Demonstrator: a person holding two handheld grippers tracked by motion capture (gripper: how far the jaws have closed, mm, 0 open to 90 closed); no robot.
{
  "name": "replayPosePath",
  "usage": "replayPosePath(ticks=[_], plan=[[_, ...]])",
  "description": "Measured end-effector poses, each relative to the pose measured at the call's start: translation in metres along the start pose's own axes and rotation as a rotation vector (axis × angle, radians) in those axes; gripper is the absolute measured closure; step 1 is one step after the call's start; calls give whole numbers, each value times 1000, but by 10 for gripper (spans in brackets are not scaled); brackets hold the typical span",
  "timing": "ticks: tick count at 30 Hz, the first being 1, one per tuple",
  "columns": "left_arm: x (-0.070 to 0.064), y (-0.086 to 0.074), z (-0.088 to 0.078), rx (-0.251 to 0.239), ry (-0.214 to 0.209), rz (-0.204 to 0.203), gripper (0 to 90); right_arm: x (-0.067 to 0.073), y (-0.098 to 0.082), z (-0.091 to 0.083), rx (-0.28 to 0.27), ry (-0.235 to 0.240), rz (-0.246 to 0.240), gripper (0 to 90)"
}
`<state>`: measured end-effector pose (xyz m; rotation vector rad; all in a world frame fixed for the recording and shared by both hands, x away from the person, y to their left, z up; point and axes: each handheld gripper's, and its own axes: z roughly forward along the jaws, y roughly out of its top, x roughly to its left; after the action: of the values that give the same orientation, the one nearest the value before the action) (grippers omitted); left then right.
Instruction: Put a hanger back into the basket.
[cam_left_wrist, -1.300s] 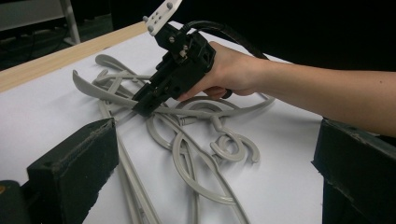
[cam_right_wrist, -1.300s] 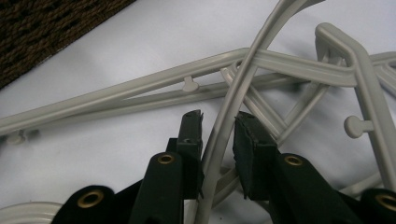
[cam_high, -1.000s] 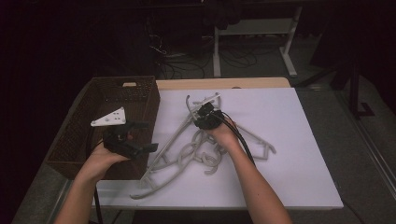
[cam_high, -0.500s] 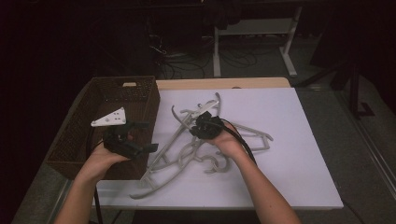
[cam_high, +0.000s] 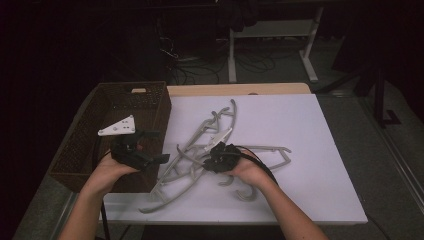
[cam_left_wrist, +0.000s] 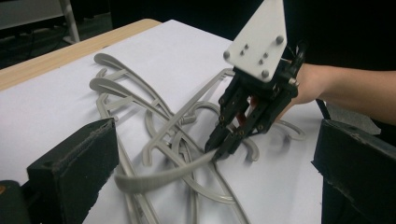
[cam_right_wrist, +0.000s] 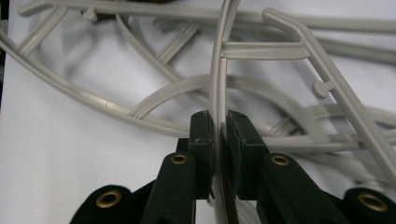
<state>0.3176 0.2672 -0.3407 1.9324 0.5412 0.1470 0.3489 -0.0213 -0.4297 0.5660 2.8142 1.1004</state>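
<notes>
Several grey plastic hangers (cam_high: 210, 132) lie tangled on the white mat (cam_high: 320, 150). My right gripper (cam_high: 210, 161) is in the middle of the pile, shut on the thin bar of one grey hanger (cam_right_wrist: 217, 79). Its pads (cam_right_wrist: 201, 128) press the bar from both sides. In the left gripper view that held hanger (cam_left_wrist: 159, 175) is lifted slightly off the heap, pinched at the right gripper's tips (cam_left_wrist: 218, 148). My left gripper (cam_high: 155, 147) hovers at the near right corner of the brown basket (cam_high: 150, 100). It is open, and its wide-set fingers (cam_left_wrist: 77, 163) hold nothing.
The woven basket sits at the table's left, its inside dark. A strip of wooden tabletop (cam_high: 240, 89) shows beyond the mat. The mat's right half is bare. Desk legs and cables stand on the floor behind the table.
My right gripper has moved toward the near edge and slightly left, dragging the held hanger and shifting the pile with it. The left gripper has stayed put.
</notes>
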Motion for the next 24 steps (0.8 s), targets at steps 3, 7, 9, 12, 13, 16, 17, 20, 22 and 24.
replayPosePath(ticks=[3,7,9,12,13,16,17,20,22,24], plan=[[0,0,0,-2,-2,2,0,0,-3,2,1,19,13,780],[0,0,0,1,-5,0,0,-4,-6,-11,-42,17,57,664],[0,0,0,0,-5,4,0,-5,-7,-16,-55,12,73,654],[-1,0,0,1,-3,0,0,-10,-19,-40,-87,-33,125,689],[-1,0,0,1,-2,-1,0,-13,-23,-46,-86,-53,140,707],[-1,0,1,4,0,-1,0,-22,-41,-65,-79,-116,193,783],[-1,0,1,4,0,-1,0,-22,-41,-65,-79,-116,193,783],[-1,1,1,4,-1,0,0,-34,-69,-92,-81,-194,272,863],[-1,1,1,5,-1,0,0,-39,-81,-102,-81,-230,303,886],[-1,1,1,5,0,0,0,-44,-94,-111,-67,-272,330,888]])
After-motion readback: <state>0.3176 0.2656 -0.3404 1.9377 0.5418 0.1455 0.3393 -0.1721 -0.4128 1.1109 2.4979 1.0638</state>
